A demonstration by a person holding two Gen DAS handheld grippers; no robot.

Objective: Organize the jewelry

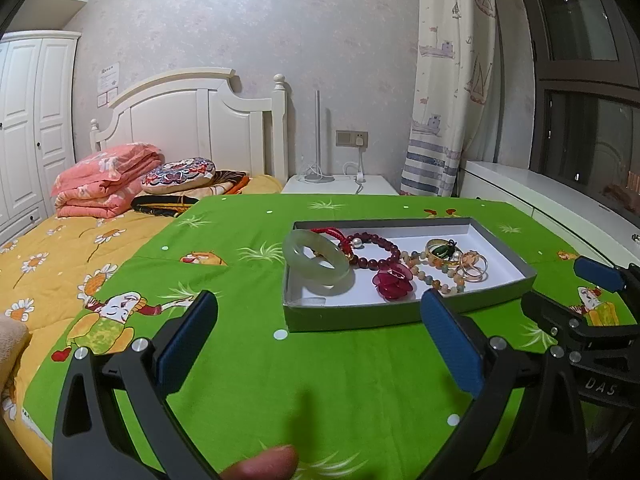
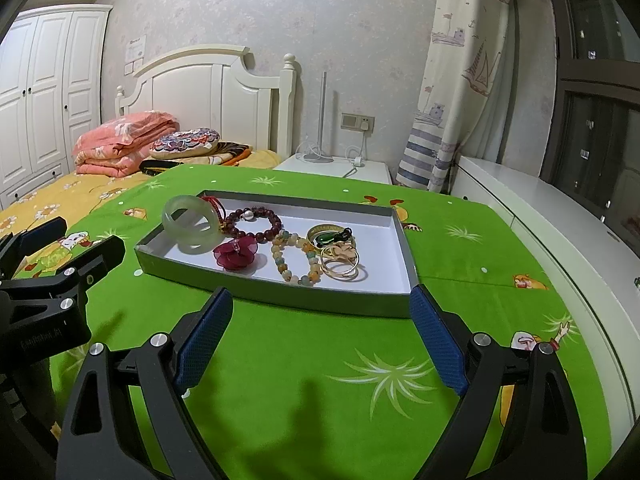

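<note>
My left gripper (image 1: pixel 320 332) hangs over the green cartoon-print cloth (image 1: pixel 320 380) with its blue-padded fingers spread wide and nothing between them; my right gripper (image 2: pixel 320 328) sits the same way, jaws wide apart and empty, just short of the near wall of the shallow grey tray (image 2: pixel 280 294). The tray lies on the cloth and holds all the jewelry. At its left end a pale green jade bangle (image 2: pixel 190 226) leans over the corner, touching a dark red bead bracelet (image 2: pixel 260 224) with one white pearl. In front of that lies a crimson flower piece (image 2: pixel 236 254). Toward the middle I see a bracelet of pastel mixed beads (image 2: pixel 294 262), and beside it a cluster of gold rings (image 2: pixel 342 264) with a green-stoned gold ring (image 2: pixel 326 236) behind them. A fingertip (image 1: pixel 264 464) shows at the bottom edge of the left view.
</note>
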